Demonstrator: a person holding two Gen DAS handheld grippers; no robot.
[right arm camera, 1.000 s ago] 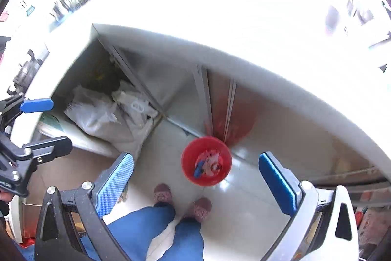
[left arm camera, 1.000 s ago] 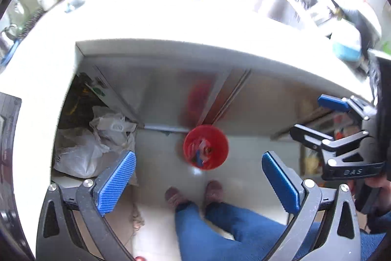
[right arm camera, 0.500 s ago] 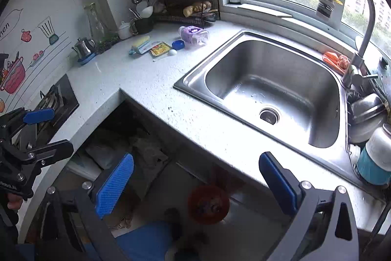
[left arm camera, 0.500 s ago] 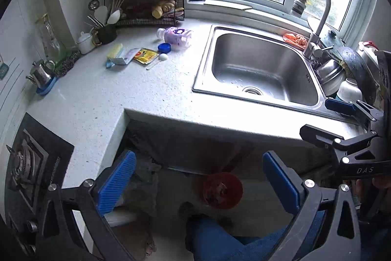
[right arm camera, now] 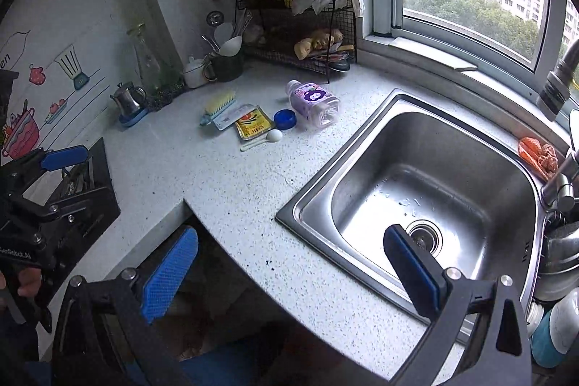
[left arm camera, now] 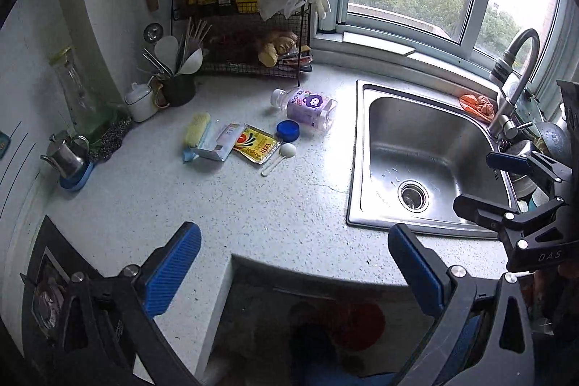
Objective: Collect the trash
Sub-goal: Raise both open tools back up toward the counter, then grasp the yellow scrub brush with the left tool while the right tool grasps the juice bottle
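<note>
Trash lies in a cluster at the back of the speckled counter (left arm camera: 253,205): a purple-labelled plastic bottle (left arm camera: 307,105) (right arm camera: 314,103) on its side, a blue cap (left arm camera: 288,130) (right arm camera: 284,119), a yellow sachet (left arm camera: 255,144) (right arm camera: 253,126), a white plastic spoon (left arm camera: 280,156) (right arm camera: 264,138) and a white carton (left arm camera: 221,144). A red bin (left arm camera: 356,326) stands dimly on the floor under the counter. My left gripper (left arm camera: 295,272) hangs open over the counter's front edge, far from the trash. My right gripper (right arm camera: 289,272) is open too, above the counter edge beside the sink.
A steel sink (left arm camera: 427,161) (right arm camera: 416,198) with a tap (left arm camera: 514,78) fills the right. A scrubbing brush (left arm camera: 197,131), small kettle (left arm camera: 67,154), utensil cup (left arm camera: 177,85) and wire rack (left arm camera: 253,53) with bottles line the back. A gas hob (right arm camera: 83,190) sits left. Dishes are stacked at the far right.
Both grippers have tilted up from the floor and red bin under the counter to the countertop and sink. The bin has slid to the bottom of view. Both stay open.
</note>
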